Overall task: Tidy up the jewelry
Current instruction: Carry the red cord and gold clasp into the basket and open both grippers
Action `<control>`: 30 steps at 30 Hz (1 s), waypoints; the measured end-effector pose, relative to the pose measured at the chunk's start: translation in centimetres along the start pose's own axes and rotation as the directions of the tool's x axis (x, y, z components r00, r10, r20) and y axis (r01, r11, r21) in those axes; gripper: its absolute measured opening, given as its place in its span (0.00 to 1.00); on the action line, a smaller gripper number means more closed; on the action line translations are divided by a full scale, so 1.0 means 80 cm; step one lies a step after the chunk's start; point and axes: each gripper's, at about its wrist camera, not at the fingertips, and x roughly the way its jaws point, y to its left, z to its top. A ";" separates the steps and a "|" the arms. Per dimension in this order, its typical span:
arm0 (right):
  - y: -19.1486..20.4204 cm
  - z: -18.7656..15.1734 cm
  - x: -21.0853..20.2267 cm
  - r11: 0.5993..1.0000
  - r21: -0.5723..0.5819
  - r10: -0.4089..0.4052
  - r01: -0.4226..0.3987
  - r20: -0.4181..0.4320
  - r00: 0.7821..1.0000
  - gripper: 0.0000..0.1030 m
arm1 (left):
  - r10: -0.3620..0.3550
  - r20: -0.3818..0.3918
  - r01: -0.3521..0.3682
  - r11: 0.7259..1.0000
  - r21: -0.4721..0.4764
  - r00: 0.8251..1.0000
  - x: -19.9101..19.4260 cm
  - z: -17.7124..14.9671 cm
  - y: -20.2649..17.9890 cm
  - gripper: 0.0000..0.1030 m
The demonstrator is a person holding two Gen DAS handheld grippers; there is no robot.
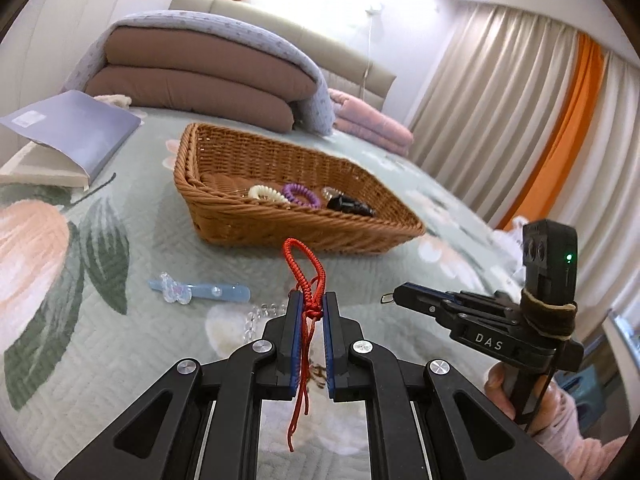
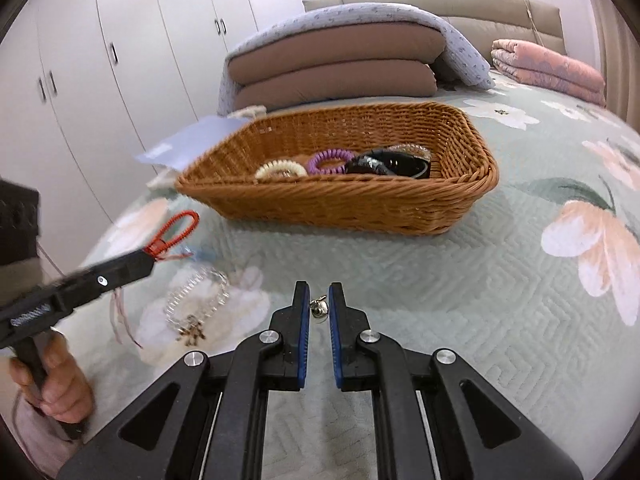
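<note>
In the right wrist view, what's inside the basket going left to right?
Cream spiral hair tie → purple spiral hair tie → black hair clip, all within the wicker basket. A sparkly piece behind the clip overlaps it, so I've left it out.

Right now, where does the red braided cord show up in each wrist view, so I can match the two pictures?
Left wrist view: the red cord sits at lower centre, pinched between the left hand-held gripper, its loop standing up in front of the basket.
Right wrist view: the red cord is at the left edge, sticking out of that gripper's tip.
Shared landmark: the wicker basket, behind the cord in both.
</note>
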 end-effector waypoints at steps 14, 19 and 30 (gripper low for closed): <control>-0.014 0.009 -0.033 0.994 0.064 0.082 -0.088 0.093 0.992 0.11 | -0.007 0.032 0.007 1.000 -0.006 0.999 -0.010 0.009 -0.002 0.09; -0.007 0.036 -0.050 0.997 0.049 0.050 -0.057 0.135 0.990 0.11 | -0.005 0.076 0.003 1.000 0.026 0.997 -0.024 0.041 -0.016 0.09; -0.036 0.137 -0.015 0.990 0.041 -0.138 0.132 0.227 0.964 0.11 | 0.050 0.119 -0.049 0.999 -0.012 0.992 0.057 0.144 -0.011 0.09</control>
